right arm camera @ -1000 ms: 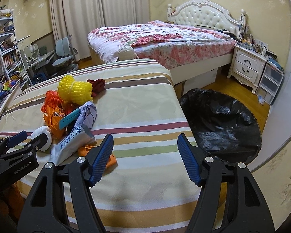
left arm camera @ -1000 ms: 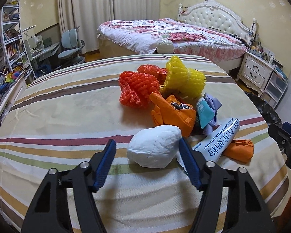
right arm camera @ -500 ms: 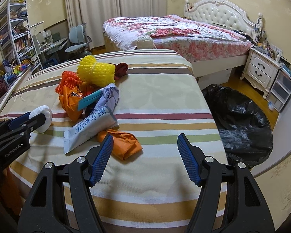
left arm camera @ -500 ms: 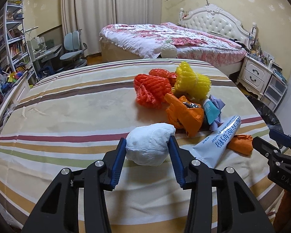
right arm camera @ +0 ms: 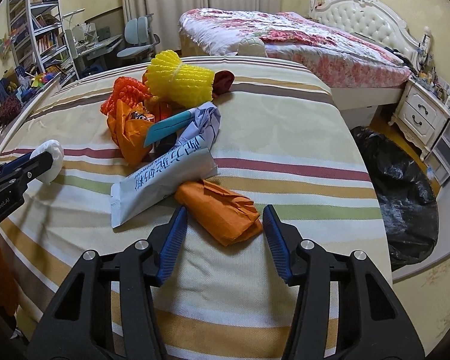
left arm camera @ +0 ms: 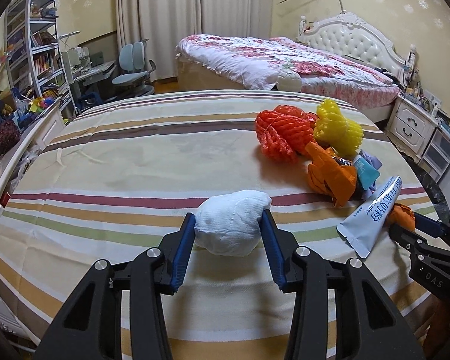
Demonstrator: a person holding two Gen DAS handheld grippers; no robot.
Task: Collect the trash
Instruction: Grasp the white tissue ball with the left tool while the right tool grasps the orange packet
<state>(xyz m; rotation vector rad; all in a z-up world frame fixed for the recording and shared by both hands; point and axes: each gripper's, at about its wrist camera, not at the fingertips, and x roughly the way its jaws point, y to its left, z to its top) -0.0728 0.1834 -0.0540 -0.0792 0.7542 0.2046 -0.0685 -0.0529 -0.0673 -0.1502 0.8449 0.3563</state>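
left wrist view shows my left gripper clamped on the white paper wad, both blue pads pressing its sides. the wad is at 6 o'clock of the striped tablecloth, near the front edge. i cannot tell if it rests on the cloth or is just above it. at 2 o'clock from it lies the heap of trash: the orange foam net, the yellow foam net beside it, the orange bag in front of them, and the white sachet with blue letters at 3 o'clock.

right wrist view shows my right gripper with its fingers apart, one on each side of the crumpled orange wrapper, not touching it. the wrapper lies on the cloth and touches the sachet's right side. the black trash bag is on the floor at 3 o'clock, beyond the table edge.
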